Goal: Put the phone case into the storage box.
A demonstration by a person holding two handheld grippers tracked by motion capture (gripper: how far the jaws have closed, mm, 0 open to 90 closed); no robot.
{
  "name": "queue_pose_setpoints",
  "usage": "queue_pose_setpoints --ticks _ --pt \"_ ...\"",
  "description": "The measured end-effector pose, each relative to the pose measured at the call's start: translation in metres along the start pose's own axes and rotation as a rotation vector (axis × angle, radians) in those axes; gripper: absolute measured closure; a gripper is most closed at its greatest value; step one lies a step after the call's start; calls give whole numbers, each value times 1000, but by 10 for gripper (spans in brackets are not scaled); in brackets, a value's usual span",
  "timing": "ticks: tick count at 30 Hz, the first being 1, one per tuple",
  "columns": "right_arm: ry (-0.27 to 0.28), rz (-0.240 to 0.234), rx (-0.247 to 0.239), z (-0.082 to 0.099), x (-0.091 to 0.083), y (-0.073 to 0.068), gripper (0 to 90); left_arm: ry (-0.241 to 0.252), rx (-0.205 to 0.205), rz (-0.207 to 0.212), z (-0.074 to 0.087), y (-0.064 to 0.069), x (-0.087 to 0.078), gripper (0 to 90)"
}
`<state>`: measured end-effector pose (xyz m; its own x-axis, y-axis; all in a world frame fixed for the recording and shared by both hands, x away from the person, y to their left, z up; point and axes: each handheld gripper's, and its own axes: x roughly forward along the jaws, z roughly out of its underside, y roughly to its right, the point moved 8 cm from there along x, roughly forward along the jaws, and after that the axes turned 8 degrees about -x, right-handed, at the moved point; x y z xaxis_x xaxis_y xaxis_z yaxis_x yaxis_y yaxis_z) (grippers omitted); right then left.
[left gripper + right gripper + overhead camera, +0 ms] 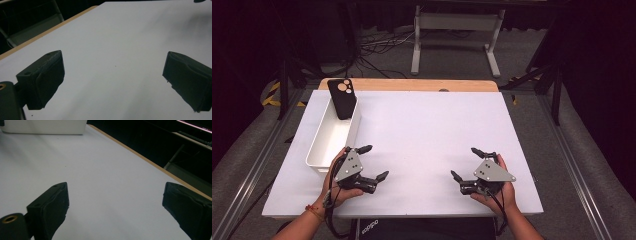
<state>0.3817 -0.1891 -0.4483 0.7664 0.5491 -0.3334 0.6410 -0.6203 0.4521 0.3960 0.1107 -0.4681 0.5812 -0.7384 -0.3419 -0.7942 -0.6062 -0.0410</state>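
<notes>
Nearest the person, both hands rest low on the white table [432, 135]. The left gripper [374, 162] sits at the near left, jaws spread wide with nothing between them, just bare tabletop in its own view. The right gripper [466, 162] mirrors it at the near right, jaws equally wide and empty, well apart from the left one. Just beyond the left gripper, almost touching the hand, lies the white bin [323, 150] along the table's left side. At the bin's far end, a black phone case [342, 99] leans tilted against the rim, camera cutouts uppermost.
</notes>
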Motion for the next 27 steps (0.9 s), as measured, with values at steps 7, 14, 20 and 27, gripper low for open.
queue_pose_setpoints --ticks 7,14,20,27 --pt "1 -4 0 0 0 -1 77 2 6 -1 0 1 0 46" --pt "-4 -8 -14 1 0 -3 77 2 14 5 -1 3 -1 45" --pt "-4 -3 -11 -1 -1 -3 78 4 19 9 -1 5 -3 45" --pt "-3 1 -1 2 -2 0 77 8 12 7 -3 5 -1 45"
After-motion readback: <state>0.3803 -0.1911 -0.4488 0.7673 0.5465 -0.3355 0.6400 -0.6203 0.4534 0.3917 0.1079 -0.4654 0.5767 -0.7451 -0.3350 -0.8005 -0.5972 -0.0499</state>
